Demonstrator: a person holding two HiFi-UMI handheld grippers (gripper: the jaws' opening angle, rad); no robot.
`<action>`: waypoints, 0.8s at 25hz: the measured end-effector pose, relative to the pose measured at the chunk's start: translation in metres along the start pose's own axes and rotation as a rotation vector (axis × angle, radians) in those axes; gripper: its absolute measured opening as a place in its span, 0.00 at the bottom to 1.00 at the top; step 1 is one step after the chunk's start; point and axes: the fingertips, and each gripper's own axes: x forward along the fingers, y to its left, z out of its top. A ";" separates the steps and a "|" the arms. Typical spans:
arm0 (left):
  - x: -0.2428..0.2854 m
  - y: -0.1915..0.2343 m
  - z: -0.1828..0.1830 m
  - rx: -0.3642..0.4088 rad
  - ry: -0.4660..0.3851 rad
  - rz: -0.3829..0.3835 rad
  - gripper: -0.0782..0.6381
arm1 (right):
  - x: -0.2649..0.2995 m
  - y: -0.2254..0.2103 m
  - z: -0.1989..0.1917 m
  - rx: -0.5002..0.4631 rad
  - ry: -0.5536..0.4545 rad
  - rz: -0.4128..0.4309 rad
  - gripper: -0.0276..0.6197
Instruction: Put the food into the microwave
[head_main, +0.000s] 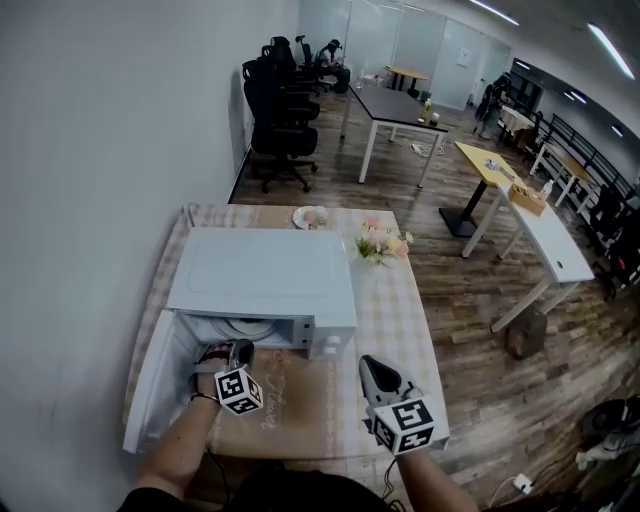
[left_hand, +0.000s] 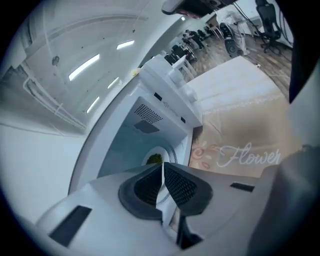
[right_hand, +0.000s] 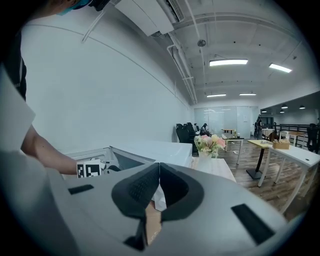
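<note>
The white microwave (head_main: 262, 275) stands on the table with its door (head_main: 150, 385) swung open to the left. Inside, green food (left_hand: 155, 159) lies on a white plate (head_main: 245, 328) on the turntable. My left gripper (head_main: 238, 348) hovers just in front of the open cavity; in the left gripper view its jaws (left_hand: 163, 172) are shut with nothing between them. My right gripper (head_main: 369, 364) is off to the right of the microwave's front, over the table runner, and it (right_hand: 159, 172) is also shut and empty.
A vase of pink flowers (head_main: 383, 243) stands to the right of the microwave, and a small plate (head_main: 310, 217) sits behind it. The wall runs along the left. Beyond the checked tablecloth (head_main: 410, 330) lie office tables and black chairs (head_main: 280, 110).
</note>
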 end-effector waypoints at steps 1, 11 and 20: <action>-0.004 -0.002 0.000 -0.028 0.008 0.001 0.14 | -0.002 0.000 0.001 0.000 -0.010 0.007 0.06; -0.069 -0.023 0.028 -0.228 -0.018 0.037 0.13 | -0.038 0.005 0.001 0.020 -0.067 0.063 0.06; -0.141 -0.024 0.082 -0.480 -0.165 0.138 0.12 | -0.076 0.007 -0.011 0.025 -0.082 0.115 0.06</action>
